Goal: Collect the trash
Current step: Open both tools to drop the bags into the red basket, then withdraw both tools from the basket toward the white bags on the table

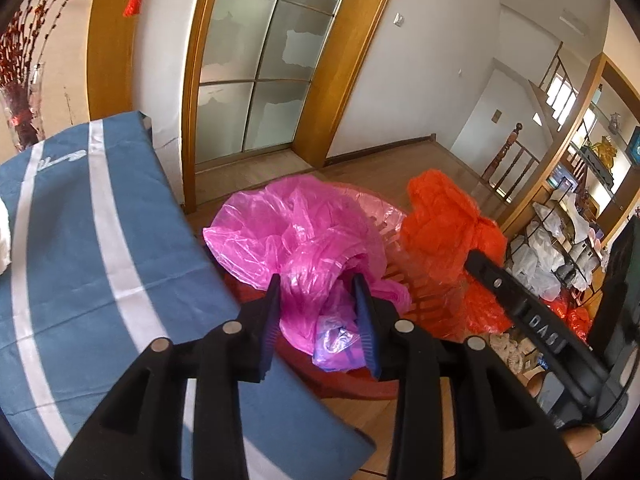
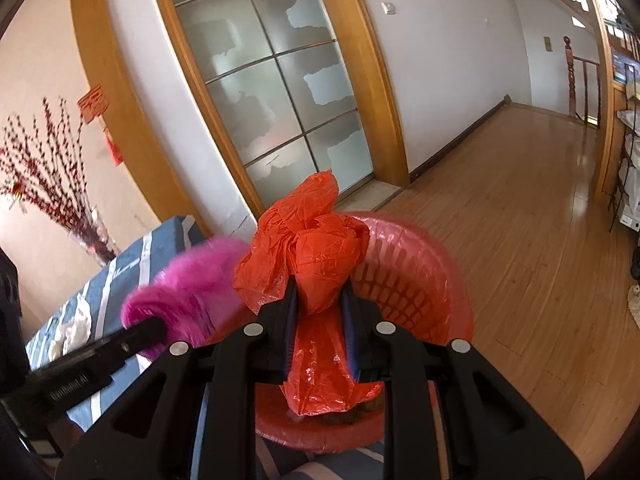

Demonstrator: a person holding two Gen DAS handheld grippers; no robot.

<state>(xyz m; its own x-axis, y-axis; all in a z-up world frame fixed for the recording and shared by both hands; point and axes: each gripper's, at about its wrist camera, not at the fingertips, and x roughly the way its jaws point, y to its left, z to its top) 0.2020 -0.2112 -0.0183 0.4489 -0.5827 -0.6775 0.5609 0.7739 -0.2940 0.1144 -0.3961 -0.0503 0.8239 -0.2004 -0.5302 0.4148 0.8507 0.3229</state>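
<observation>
Left gripper (image 1: 318, 286) fingers grasp the pink bag (image 1: 296, 232); right gripper (image 2: 320, 288) fingers grasp the orange bag (image 2: 316, 248). Both bags hang over the red basket (image 2: 420, 280), beside the blue-clothed worktop (image 1: 100, 240). Glass door (image 1: 260, 60) behind.

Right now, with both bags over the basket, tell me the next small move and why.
Probably open both sets of jaws and let go. The left gripper holds the pink bag and the right gripper holds the orange bag, both bags already above the red basket, so they should drop in.
</observation>
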